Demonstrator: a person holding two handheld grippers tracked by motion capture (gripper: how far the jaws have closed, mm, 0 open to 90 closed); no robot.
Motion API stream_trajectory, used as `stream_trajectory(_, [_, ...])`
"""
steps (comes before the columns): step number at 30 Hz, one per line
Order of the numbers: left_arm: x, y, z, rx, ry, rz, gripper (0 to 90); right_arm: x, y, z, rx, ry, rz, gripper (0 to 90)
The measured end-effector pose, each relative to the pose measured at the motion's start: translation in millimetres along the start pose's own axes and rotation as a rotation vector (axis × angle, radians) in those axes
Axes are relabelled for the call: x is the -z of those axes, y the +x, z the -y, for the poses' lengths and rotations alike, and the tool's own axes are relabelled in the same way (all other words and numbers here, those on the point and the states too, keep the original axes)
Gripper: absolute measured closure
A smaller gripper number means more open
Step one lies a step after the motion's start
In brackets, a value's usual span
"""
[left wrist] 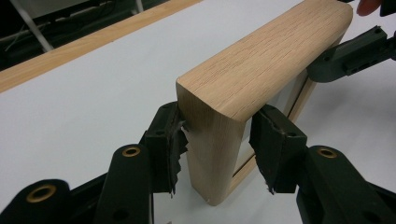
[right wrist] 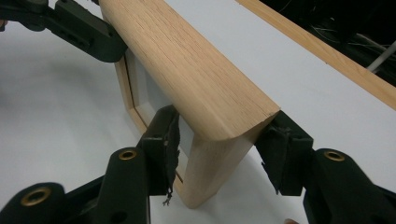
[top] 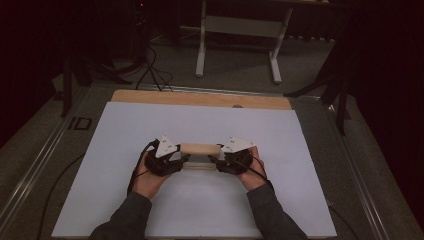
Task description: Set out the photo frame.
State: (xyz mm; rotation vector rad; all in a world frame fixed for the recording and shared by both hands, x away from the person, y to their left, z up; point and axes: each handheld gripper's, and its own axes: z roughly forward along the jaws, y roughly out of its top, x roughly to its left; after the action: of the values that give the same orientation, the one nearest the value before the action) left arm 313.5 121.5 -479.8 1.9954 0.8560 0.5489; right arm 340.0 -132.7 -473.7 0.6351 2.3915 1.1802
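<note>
From up high I see my two sleeves come in at the bottom, then my hands, each with a gripper. The left gripper [top: 181, 161] is at the left end of a wooden frame [top: 200, 149] and the right gripper [top: 216, 161] is at its right end. The frame stands up on its edge on the white sheet [top: 125, 200], near the middle of it.

The left gripper view takes me in close. The two black jaws sit on both sides of the frame's end post, and the pads [left wrist: 170, 142] press on the wood [left wrist: 261, 65]. So this tool is clamped on the frame. The high view is too small to show that.

The right gripper view shows the other end. One pad [right wrist: 164, 140] sits against the inner side of the post and the other pad hugs the outer corner. This tool is clamped on the frame too. Here I can also see a pale panel inside the frame.

Past the sheet is the table's wooden edge [top: 200, 99]. Farther back, the high view shows grey floor, a white table stand [top: 240, 30] and some black cables [top: 152, 70].
</note>
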Motion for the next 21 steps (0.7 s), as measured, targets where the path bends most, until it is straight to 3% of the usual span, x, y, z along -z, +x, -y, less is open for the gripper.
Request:
stream_trajectory(6, [1.0,5.2,-0.8,-0.01,0.008,-0.026,53.9,-7.5,-1.2,-6.4,0.008,0.008,0.002,50.0])
stream_trajectory(21, [-2.3,12.5,-2.6,0.006,0.014,-0.042,53.9,-17.4,-6.6,-13.9,0.011,0.023,0.002,49.1])
